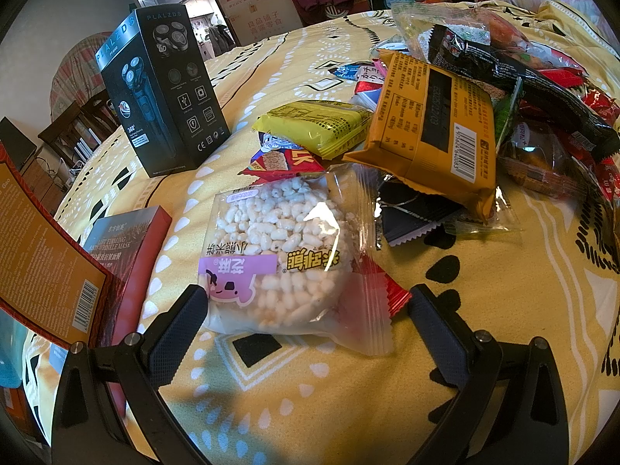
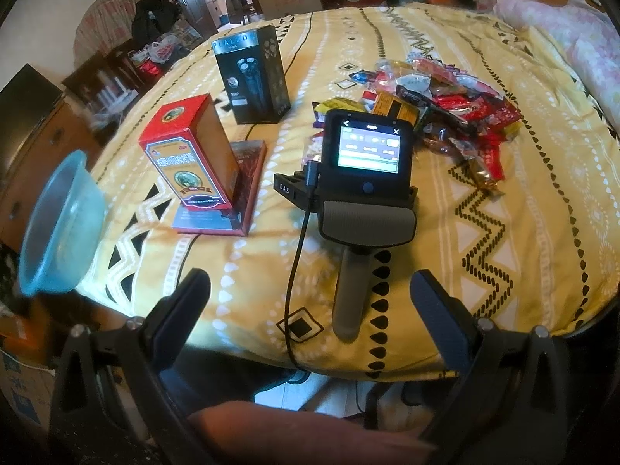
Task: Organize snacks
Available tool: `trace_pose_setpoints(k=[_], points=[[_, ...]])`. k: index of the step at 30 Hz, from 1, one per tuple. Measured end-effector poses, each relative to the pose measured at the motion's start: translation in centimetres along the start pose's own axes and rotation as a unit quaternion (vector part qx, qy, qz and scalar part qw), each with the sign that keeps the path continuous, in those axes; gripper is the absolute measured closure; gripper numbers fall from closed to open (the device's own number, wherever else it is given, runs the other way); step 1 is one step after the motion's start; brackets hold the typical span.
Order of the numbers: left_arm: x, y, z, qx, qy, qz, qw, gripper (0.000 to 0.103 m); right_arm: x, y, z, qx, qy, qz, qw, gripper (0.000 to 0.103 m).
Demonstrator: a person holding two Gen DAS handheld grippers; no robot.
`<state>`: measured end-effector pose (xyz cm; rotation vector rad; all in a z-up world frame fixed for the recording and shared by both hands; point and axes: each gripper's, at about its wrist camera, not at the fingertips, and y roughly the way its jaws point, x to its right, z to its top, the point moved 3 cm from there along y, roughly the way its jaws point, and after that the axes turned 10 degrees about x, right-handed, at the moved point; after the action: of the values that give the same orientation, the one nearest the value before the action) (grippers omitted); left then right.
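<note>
In the left wrist view a clear pack of puffed rice cake point(image 1: 277, 255) lies on the yellow patterned cloth point(image 1: 484, 302), right in front of my open left gripper point(image 1: 306, 306); the left finger touches the pack's edge. Behind it lie a yellow pack point(image 1: 317, 124), an orange pack point(image 1: 434, 131) and a heap of mixed snacks point(image 1: 542, 89). In the right wrist view my right gripper point(image 2: 310, 294) is open and empty at the table's near edge. The left gripper's body with its lit screen point(image 2: 366, 162) stands ahead, the snack heap point(image 2: 445, 100) behind it.
A black shaver box point(image 1: 162, 89) stands at the back left, also in the right wrist view point(image 2: 252, 77). A red medicine box point(image 2: 190, 151) stands on a flat red mask box point(image 2: 232, 197). A blue plastic bowl point(image 2: 58, 224) is at the left edge.
</note>
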<state>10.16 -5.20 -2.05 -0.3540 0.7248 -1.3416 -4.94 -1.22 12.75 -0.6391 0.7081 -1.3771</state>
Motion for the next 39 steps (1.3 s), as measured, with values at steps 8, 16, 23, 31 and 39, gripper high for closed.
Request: trace_pose_setpoints(k=[8,16,23,31,39], points=[[0.0,0.0,0.0,0.000,0.000,0.000,1.0000,0.000,0.1,0.2,-0.1,-0.003,-0.002,-0.001,1.000,0.000],[0.0,0.0,0.0,0.000,0.000,0.000,1.0000,0.000,0.1,0.4,-0.3,-0.010,-0.005,-0.004,1.000,0.000],[0.0,0.0,0.0,0.000,0.000,0.000,1.0000,0.000,0.0,0.8,-0.4,-0.018,-0.009,-0.003,1.000,0.000],[0.0,0.0,0.0,0.000,0.000,0.000,1.0000,0.000,-0.2,1.9,-0.8,-0.040,-0.016,0.008,0.999,0.000],[0.0,0.0,0.0,0.000,0.000,0.000,1.0000,0.000,-0.3,3.5,-1.3,-0.075,-0.026,0.045,0.996,0.000]])
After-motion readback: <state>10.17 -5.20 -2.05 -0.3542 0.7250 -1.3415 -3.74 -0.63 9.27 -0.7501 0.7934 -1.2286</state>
